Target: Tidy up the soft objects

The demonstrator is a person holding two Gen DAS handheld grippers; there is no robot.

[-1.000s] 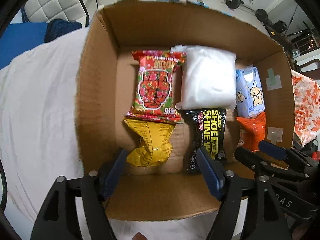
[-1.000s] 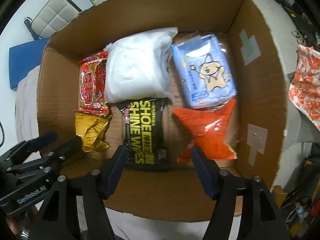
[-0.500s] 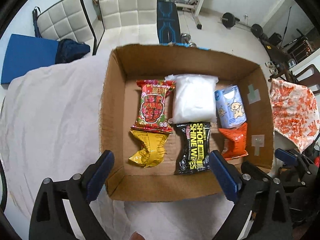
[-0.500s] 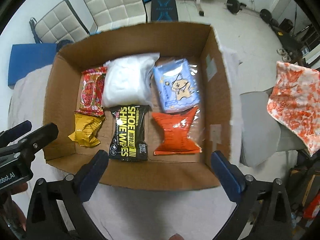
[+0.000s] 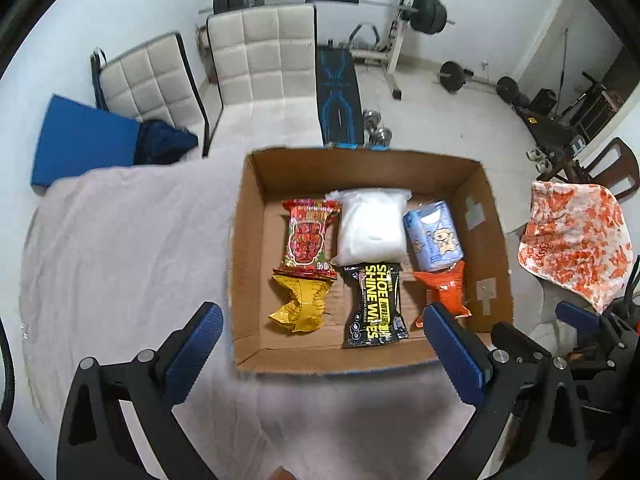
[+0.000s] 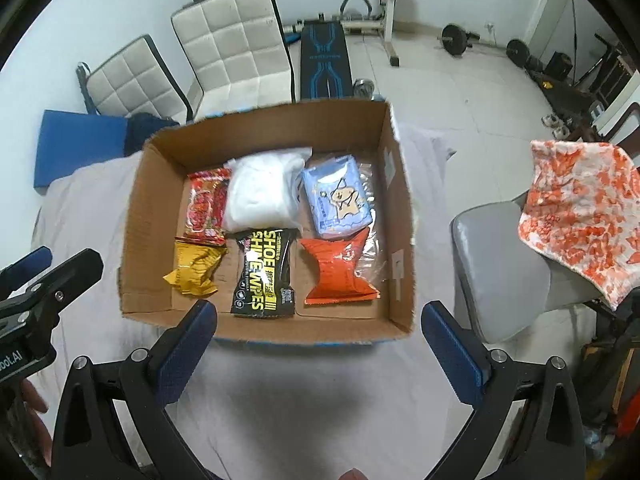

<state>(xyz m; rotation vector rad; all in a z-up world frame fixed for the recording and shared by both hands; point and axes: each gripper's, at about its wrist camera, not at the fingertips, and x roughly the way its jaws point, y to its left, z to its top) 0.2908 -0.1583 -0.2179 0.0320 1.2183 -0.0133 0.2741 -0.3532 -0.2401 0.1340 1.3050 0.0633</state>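
Note:
An open cardboard box (image 5: 248,264) (image 6: 136,220) sits on a table with a pale cloth. It holds several soft packs in two rows: a red snack pack (image 5: 308,238), a white bag (image 5: 370,226), a blue tissue pack (image 5: 434,236), a yellow pack (image 5: 300,306), a black shoe-wipes pack (image 5: 376,306) (image 6: 266,274) and an orange pack (image 5: 444,294) (image 6: 338,270). My left gripper (image 5: 320,354) is open and empty, high above the box's near edge. My right gripper (image 6: 318,344) is open and empty, also above the near edge.
The pale cloth (image 5: 120,248) covers the table left of the box. An orange-and-white patterned cloth (image 6: 580,208) hangs over a grey chair (image 6: 500,264) at the right. Two white padded chairs (image 5: 260,52), a blue pad (image 5: 80,140) and weight equipment stand behind.
Both grippers have pulled up and back out of the box and opened wider. The whole box and the room now show. The packs lie as before.

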